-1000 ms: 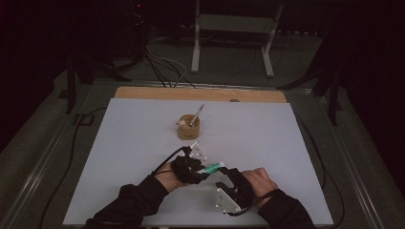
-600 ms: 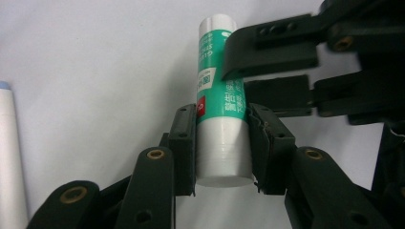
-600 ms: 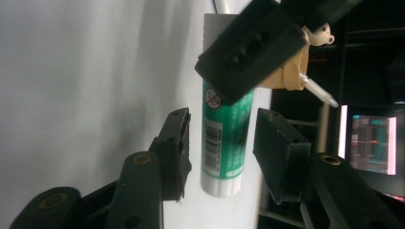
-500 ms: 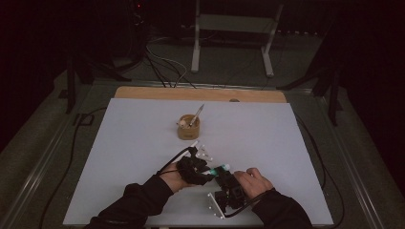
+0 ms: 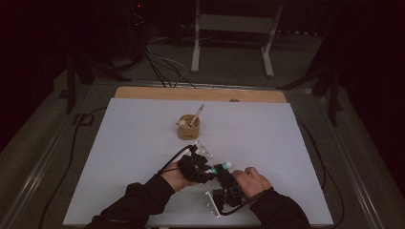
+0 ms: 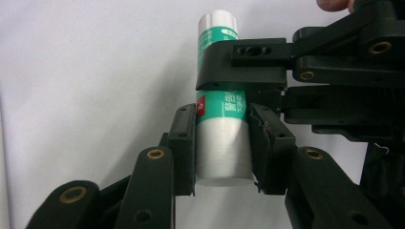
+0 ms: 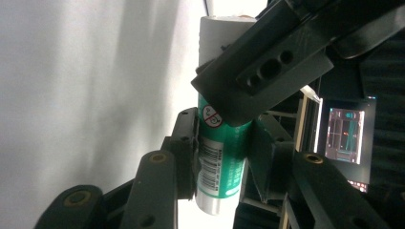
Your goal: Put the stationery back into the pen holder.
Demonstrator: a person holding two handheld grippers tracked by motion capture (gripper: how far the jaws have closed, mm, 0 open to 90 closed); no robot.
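The green-and-white plastic glue stick (image 6: 220,112), low centre in the high view, is clamped at its white end by the left gripper (image 6: 222,148). The right gripper (image 7: 224,157) has just been closing onto its green end. Twisting calls for firm, steady pinches, above the white table sheet (image 5: 119,157).

The tabletop (image 5: 119,157) was covered by a large white sheet (image 5: 267,138), with a strip of bare wood (image 5: 157,93) showing along its far edge. A small wooden cup (image 5: 188,129) stood on the sheet near the middle, holding what looked like a pen.
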